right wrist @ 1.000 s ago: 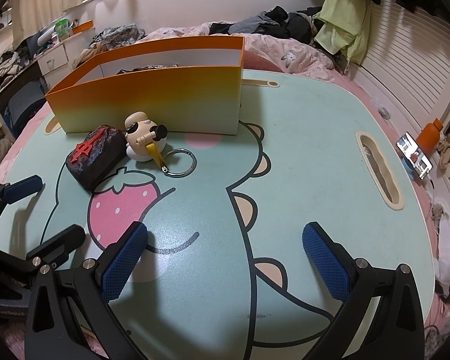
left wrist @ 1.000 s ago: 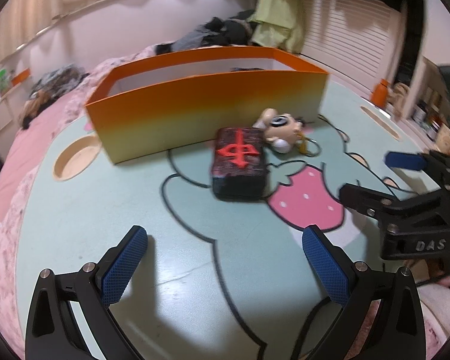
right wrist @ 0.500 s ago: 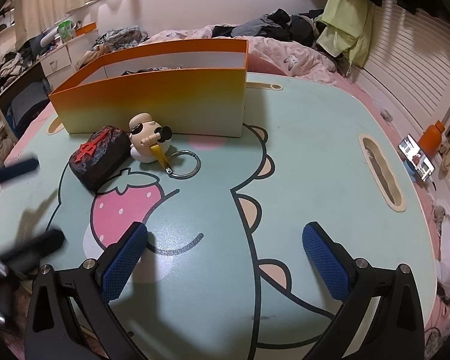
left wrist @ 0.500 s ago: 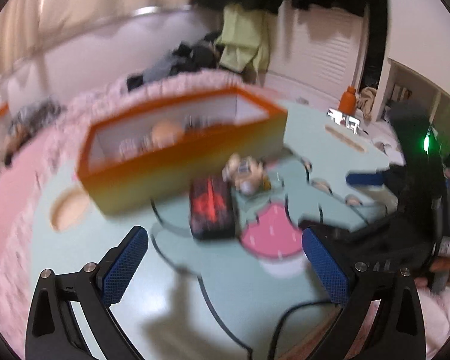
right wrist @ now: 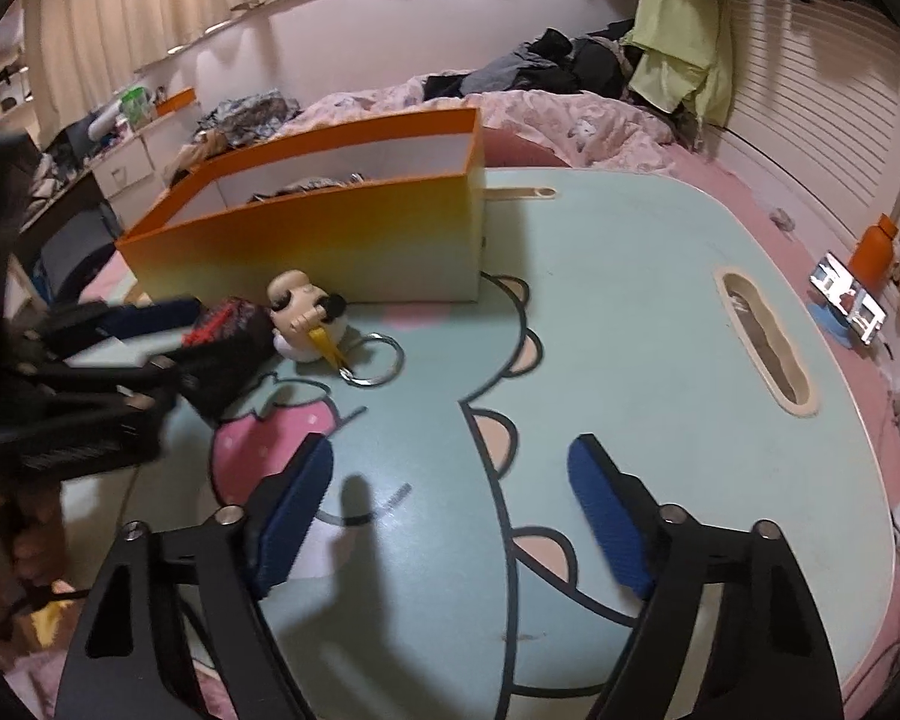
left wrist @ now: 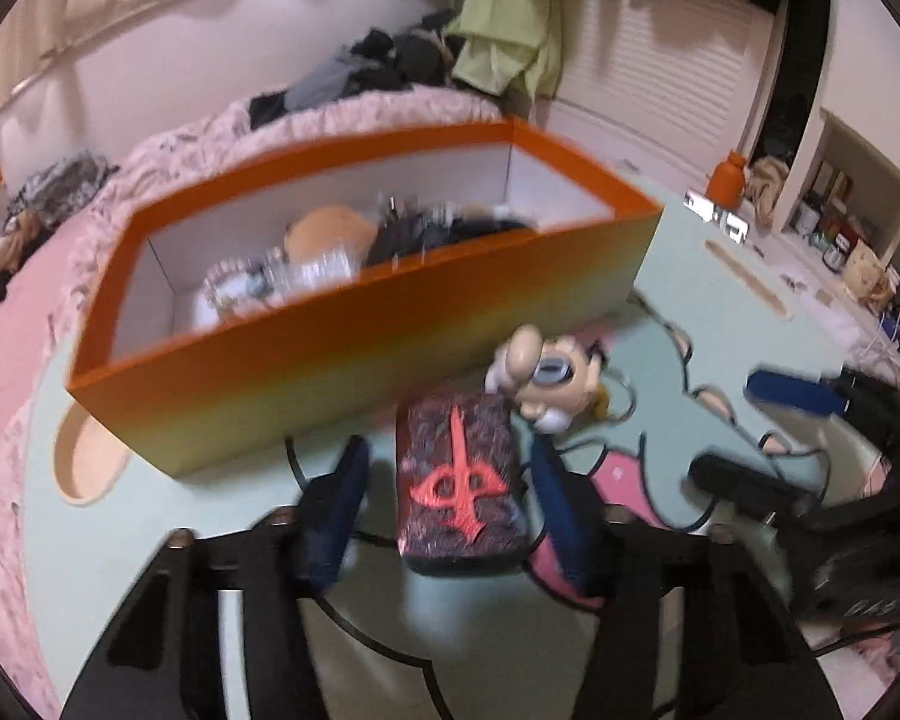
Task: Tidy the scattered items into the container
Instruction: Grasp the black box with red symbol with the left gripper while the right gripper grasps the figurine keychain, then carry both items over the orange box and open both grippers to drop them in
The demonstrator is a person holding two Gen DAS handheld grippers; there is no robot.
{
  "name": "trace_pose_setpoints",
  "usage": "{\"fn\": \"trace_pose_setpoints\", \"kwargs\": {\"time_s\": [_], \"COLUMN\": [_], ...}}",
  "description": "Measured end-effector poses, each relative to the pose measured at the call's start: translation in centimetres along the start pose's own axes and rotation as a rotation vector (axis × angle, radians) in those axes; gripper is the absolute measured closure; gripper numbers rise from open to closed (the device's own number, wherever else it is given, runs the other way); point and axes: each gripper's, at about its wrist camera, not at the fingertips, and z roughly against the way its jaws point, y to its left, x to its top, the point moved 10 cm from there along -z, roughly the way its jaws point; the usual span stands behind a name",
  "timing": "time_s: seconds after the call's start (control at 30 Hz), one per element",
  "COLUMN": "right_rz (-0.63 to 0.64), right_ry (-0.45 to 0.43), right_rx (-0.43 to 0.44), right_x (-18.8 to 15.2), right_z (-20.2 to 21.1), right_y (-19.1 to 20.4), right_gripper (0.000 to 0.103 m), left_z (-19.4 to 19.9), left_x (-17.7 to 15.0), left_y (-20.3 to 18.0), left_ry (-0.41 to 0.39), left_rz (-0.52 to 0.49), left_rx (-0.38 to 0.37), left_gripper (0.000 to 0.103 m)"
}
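Note:
A dark block with a red symbol (left wrist: 459,483) lies on the table in front of the orange box (left wrist: 354,324). My left gripper (left wrist: 450,510) is open, its blue pads on either side of the block; the left pad stands apart from it. A small doll-head keychain (left wrist: 549,381) with a metal ring (right wrist: 375,363) lies just right of the block. The box holds several items. My right gripper (right wrist: 450,507) is open and empty above the table's middle, right of the block (right wrist: 228,339). The left gripper also shows in the right wrist view (right wrist: 150,336).
The low table (right wrist: 660,330) has a cartoon print and oval cut-out handles (right wrist: 765,345). A phone on a stand (right wrist: 849,300) and an orange bottle (right wrist: 873,252) stand beyond its right edge. A bed with heaped clothes (right wrist: 564,69) lies behind.
My left gripper has moved forward and down over the dark block, and its jaws have narrowed around it. My right gripper has narrowed a little and stayed roughly in place.

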Motion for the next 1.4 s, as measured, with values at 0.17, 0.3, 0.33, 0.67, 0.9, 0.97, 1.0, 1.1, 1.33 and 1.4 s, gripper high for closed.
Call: {"fn": "trace_pose_setpoints", "kwargs": {"time_s": [0.17,0.3,0.33,0.67,0.9,0.97,1.0,1.1,1.33,1.4], "right_rz": [0.082,0.114,0.116,0.16,0.134,0.12,0.115,0.105,0.11,0.092], "right_ry": [-0.012,0.013,0.029,0.099,0.065,0.041,0.026,-0.028,-0.126,-0.124], "right_rx": [0.032,0.07,0.08,0.063,0.119,0.131,0.138,0.158,0.125,0.118], "right_x": [2.1,3.7,3.8,3.7,2.7,3.0,3.2,4.9,12.3,14.0], "right_z": [-0.3,-1.7,-2.3,-5.5,-3.6,-2.4,-1.7,0.4,1.8,0.9], "right_y": [2.4,4.4,4.8,5.7,5.4,5.2,5.2,5.2,5.0,4.9], "right_gripper": [0.039,0.04,0.04,0.066,0.067,0.067,0.067,0.067,0.067,0.067], "left_z": [1.3,3.6,4.2,6.3,6.6,7.1,7.3,7.8,8.0,7.4], "left_x": [-0.4,-0.6,-0.7,0.2,0.5,1.0,1.2,2.8,8.9,10.2], "left_y": [0.7,1.9,2.2,2.7,2.4,2.3,2.2,2.2,3.2,3.9], "left_ry": [-0.029,-0.08,-0.091,-0.14,-0.152,-0.166,-0.171,-0.185,-0.224,-0.244], "left_rz": [0.028,0.05,0.048,0.062,0.07,0.068,0.064,0.048,0.052,0.079], "left_rx": [-0.034,-0.032,-0.025,-0.043,-0.062,-0.063,-0.063,-0.061,-0.06,-0.055], "left_gripper": [0.065,0.065,0.065,0.065,0.065,0.065,0.065,0.065,0.065,0.065]}}
